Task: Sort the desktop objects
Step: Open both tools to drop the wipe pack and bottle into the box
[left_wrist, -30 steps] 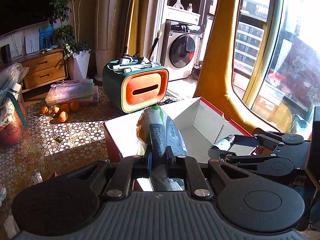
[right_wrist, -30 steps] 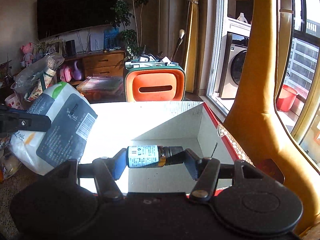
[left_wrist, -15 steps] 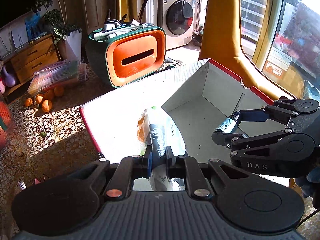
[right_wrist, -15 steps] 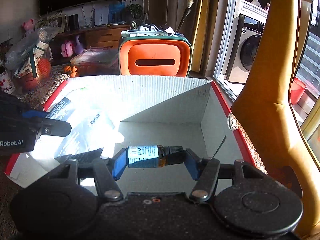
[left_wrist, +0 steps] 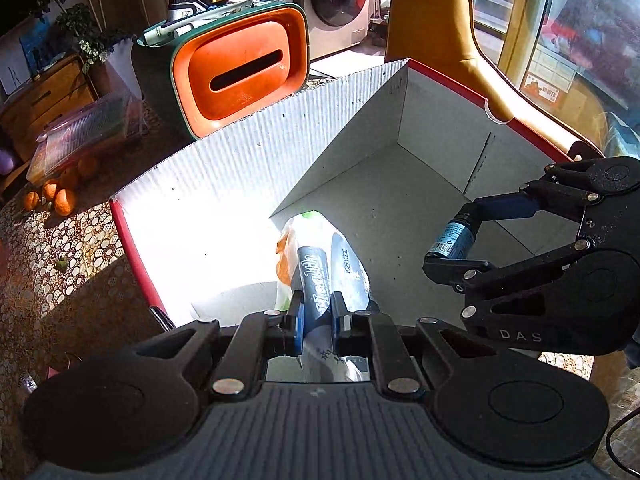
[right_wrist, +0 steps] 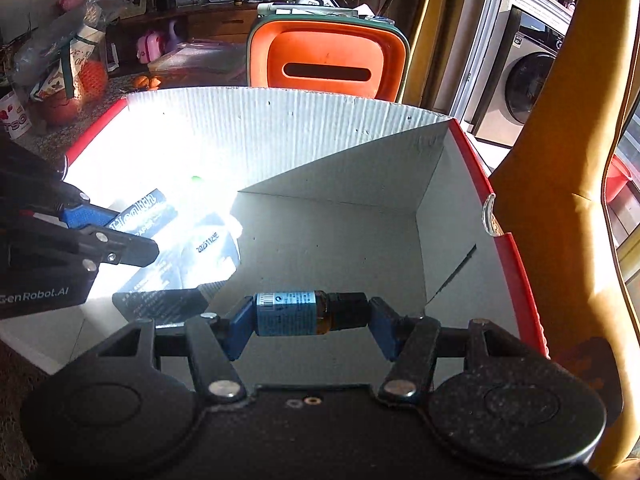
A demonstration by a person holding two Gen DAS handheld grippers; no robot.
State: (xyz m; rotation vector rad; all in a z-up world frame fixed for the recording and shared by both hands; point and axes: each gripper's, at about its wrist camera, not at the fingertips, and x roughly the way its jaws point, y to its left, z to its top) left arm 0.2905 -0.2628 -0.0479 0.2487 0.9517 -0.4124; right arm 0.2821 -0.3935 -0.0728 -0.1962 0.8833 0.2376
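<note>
Both tools reach into the open cardboard box [left_wrist: 440,128], presumably because it serves as the bin for the sorted things, so each item is carried in over the red-edged rim before being let go. The left tool [left_wrist: 316,320] is clenched on a soft plastic pouch [left_wrist: 320,256], pinching a fold of its crinkly, glossy film between the blue pads; the pouch droops forward of the tool toward the box floor, though whether it already touches the floor is hard to tell in the glare. To its right, the right tool [right_wrist: 310,314] grips a small bottle [right_wrist: 296,312] endwise, one pad on the base and one on the dark cap, which suits a short, rigid cylinder that might roll out of a sideways grip. The bottle looks like amber glass under a blue paper label, and it hangs clear above the grey floor. The box walls are ribbed white corrugated board, brightly sunlit ahead of the left tool. Beyond the far wall stands an orange-and-green tissue holder [right_wrist: 328,66] of smooth, rounded plastic on the patterned desk [left_wrist: 60,248].
</note>
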